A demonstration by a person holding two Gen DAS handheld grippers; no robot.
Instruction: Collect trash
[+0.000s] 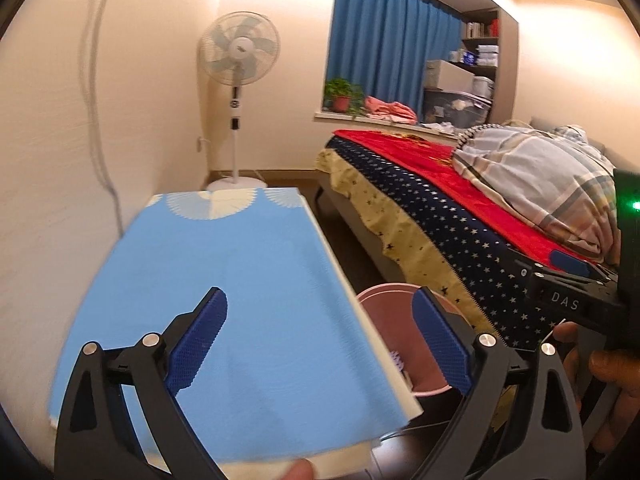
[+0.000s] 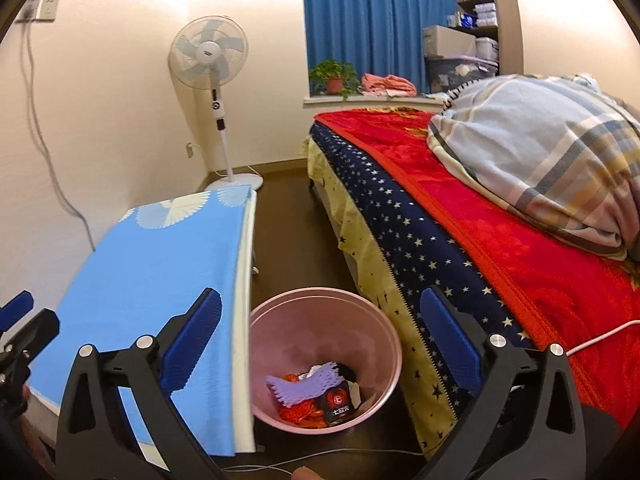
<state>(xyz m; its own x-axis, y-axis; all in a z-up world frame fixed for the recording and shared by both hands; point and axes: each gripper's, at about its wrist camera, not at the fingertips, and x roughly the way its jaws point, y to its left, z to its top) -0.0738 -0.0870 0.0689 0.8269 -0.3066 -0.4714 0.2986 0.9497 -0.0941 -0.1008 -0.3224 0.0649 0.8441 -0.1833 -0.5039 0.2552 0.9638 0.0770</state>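
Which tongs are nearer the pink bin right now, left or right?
Right. The right tongs hang open above the bin, framing its trash. The left tongs, also open, sit over the blue table, the bin mostly hidden past its edge.

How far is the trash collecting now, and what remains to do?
Done: wrappers and a small box lie in the pink bin. In hand: nothing; the left gripper and right gripper both have jaws open and empty. Left: no trash shows on the blue table; the job looks almost finished.
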